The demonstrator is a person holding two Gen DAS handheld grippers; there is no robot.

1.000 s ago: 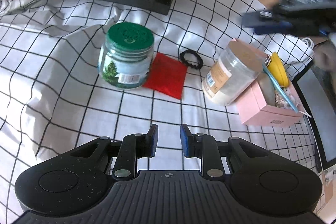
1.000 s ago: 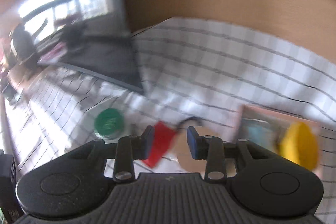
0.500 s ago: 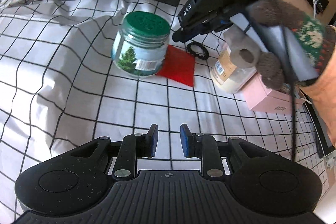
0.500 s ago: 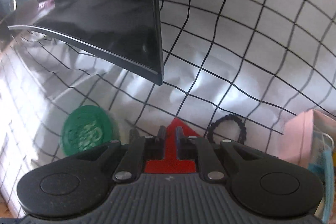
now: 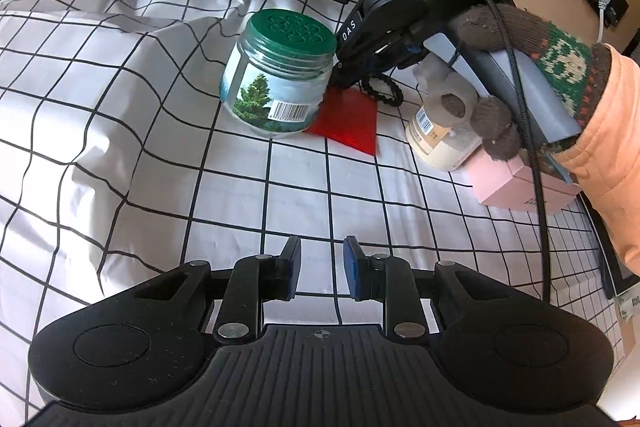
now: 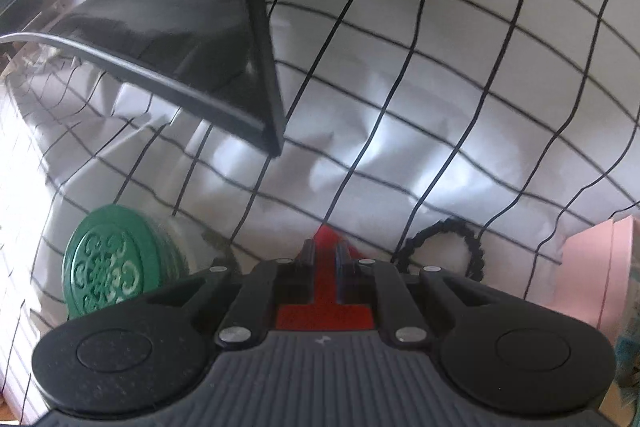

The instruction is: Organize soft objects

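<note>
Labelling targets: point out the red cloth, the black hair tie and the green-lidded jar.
red cloth [image 5: 352,119], left wrist view, bare middle.
black hair tie [image 6: 472,241], right wrist view, right arc.
green-lidded jar [image 5: 292,31], left wrist view, lid top.

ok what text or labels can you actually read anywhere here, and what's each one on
"DAS": white letters on the black body of the right claw.
Green-lidded jar: barcode label under a tree picture, digits too small to read.
Cream jar: barcode label, print too small.
Pink box: small mark on its side, blurred.
White sticker on the right claw's handle: unreadable.
</note>
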